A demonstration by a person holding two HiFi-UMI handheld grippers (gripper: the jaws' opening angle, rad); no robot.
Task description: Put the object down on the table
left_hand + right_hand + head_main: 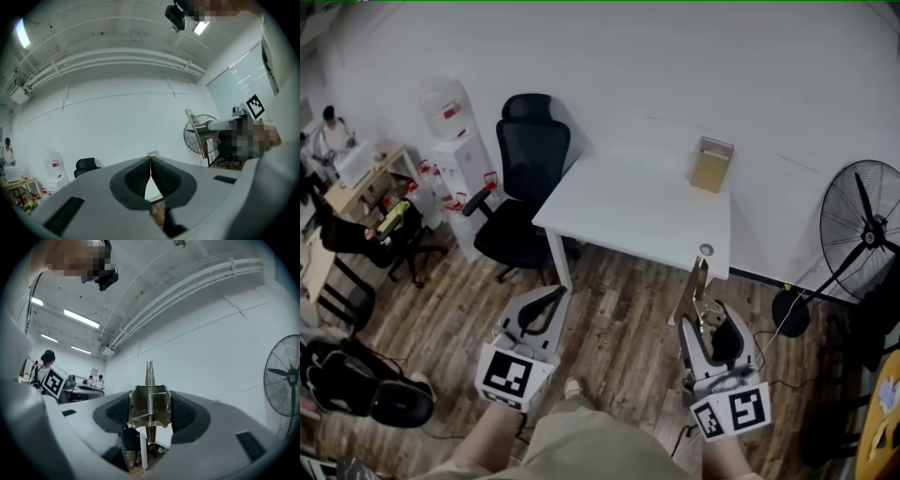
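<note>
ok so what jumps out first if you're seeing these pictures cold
The brass-coloured metal spring clip clamped in the right gripper stands out first, pointing ahead at the white table. A lone tan box stands near that table's far right corner. The left gripper is held level beside, jaws shut on nothing.
</note>
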